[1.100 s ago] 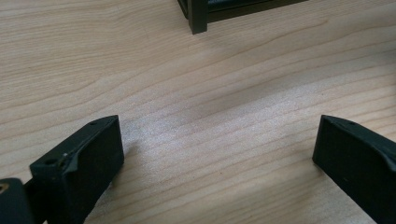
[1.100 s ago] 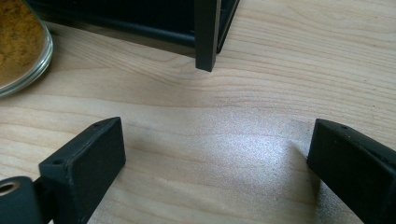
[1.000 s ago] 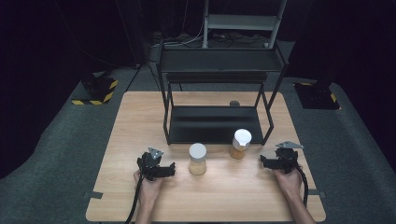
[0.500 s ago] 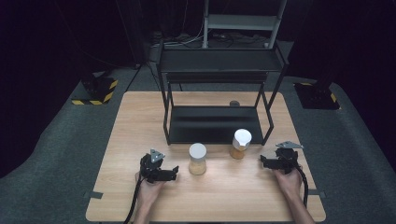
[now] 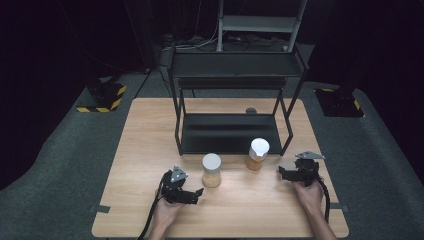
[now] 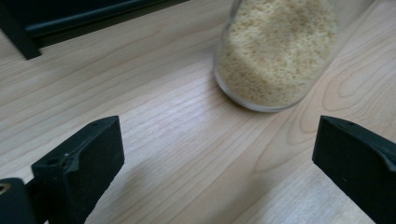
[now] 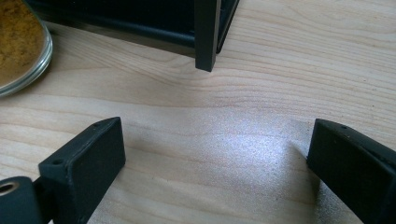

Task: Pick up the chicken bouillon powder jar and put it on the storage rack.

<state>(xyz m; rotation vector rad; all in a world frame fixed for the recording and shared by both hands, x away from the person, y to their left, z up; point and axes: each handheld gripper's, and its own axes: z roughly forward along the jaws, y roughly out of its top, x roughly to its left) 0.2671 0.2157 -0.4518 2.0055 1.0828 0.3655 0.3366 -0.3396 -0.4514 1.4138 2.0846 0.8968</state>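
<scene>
High view: my left tool point(image 5: 198, 192), jaws spread, sits just beside the pale grain jar point(image 5: 211, 170) on the bench point(image 5: 140, 150); my right tool point(image 5: 282, 171), also spread, rests near the orange spice jar point(image 5: 258, 154).

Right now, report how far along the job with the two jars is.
Nothing looks done yet: both jars stand on the table in front of the black rack. In hand: the left gripper, jaws open, faces the pale-grain jar. Left: gripping it, and the orange-filled jar near the open right gripper.

2 jars point(image 5: 211, 170) on table point(image 5: 145, 150) before rack point(image 5: 230, 132)
</scene>
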